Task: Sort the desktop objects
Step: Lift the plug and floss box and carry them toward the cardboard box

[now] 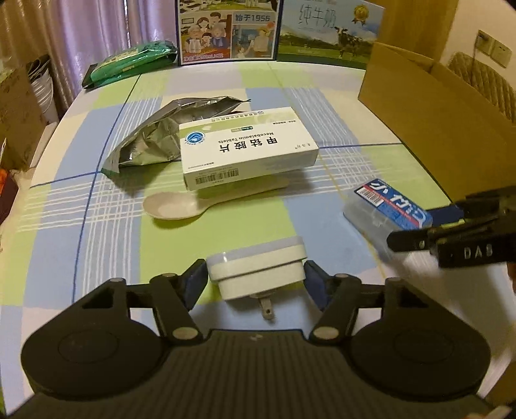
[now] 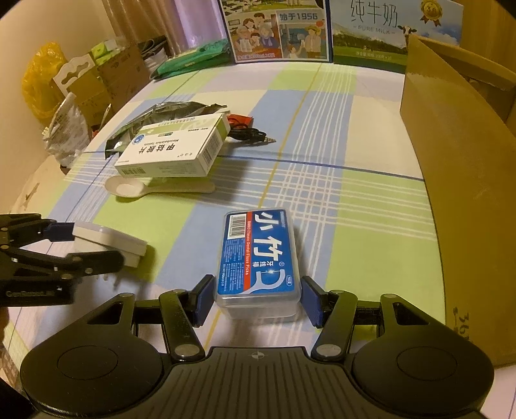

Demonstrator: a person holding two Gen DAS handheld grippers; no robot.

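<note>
My left gripper [image 1: 256, 283] is shut on a white plug adapter [image 1: 254, 270], its blue pads pressed on both sides and the metal prongs pointing back at the camera. The right wrist view shows the same adapter [image 2: 109, 241] held low over the tablecloth. My right gripper [image 2: 258, 299] is open, and its fingers closely flank the near end of a clear dental floss box with a blue label [image 2: 258, 258] lying flat. A white medicine box [image 1: 245, 148] rests on a pale plastic spoon [image 1: 174, 208] and a crumpled silver foil bag [image 1: 148, 138].
An open cardboard box [image 2: 458, 161] stands along the right side. Milk cartons [image 2: 280, 29] and a green packet [image 1: 129, 61] line the far edge. A black cable with a jack [image 2: 251, 133] lies behind the medicine box. Bags and boxes sit off the table's left edge.
</note>
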